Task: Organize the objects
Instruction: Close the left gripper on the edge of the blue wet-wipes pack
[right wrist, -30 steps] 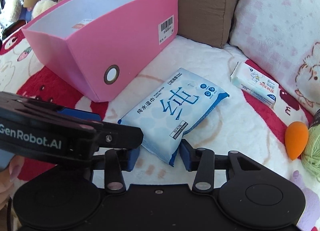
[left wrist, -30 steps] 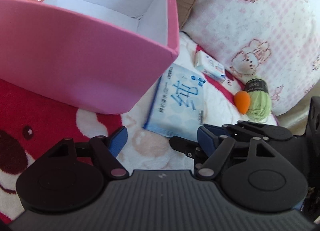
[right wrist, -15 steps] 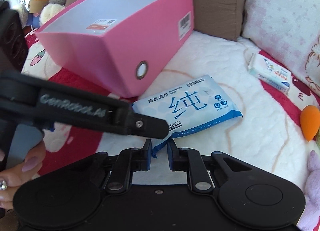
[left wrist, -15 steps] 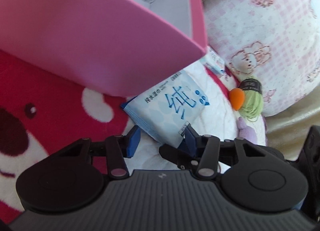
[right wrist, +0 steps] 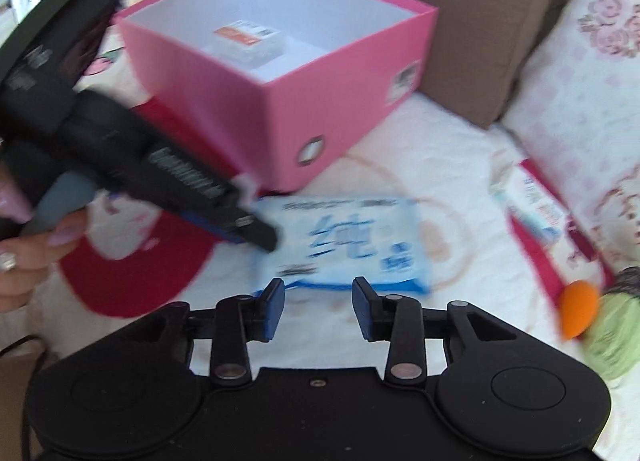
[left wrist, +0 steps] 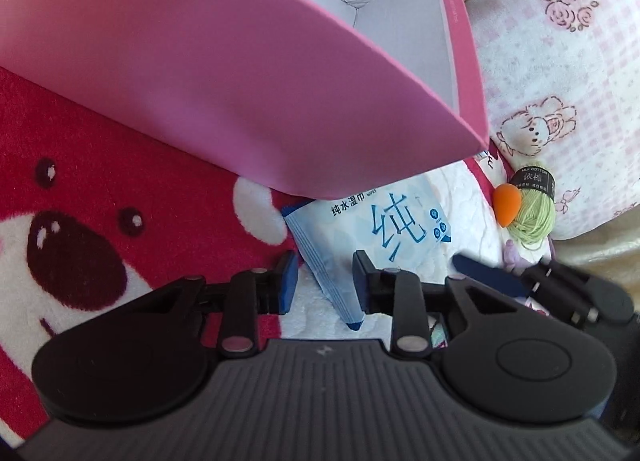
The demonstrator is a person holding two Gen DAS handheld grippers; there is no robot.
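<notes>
The right gripper [right wrist: 318,307], shut on the wet-wipes pack [right wrist: 344,245] corner half a second ago, now stands open just short of it; the left gripper [left wrist: 325,285] now straddles the pack's [left wrist: 372,237] end

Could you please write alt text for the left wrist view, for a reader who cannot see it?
The open left claw straddles the near corner of a flat blue-and-white plastic pack of wet wipes lying on a red-and-white plush bear blanket. A large pink cardboard box with a white inside fills the upper frame; an orange teardrop sponge and a ball of green yarn lie at right.
</notes>
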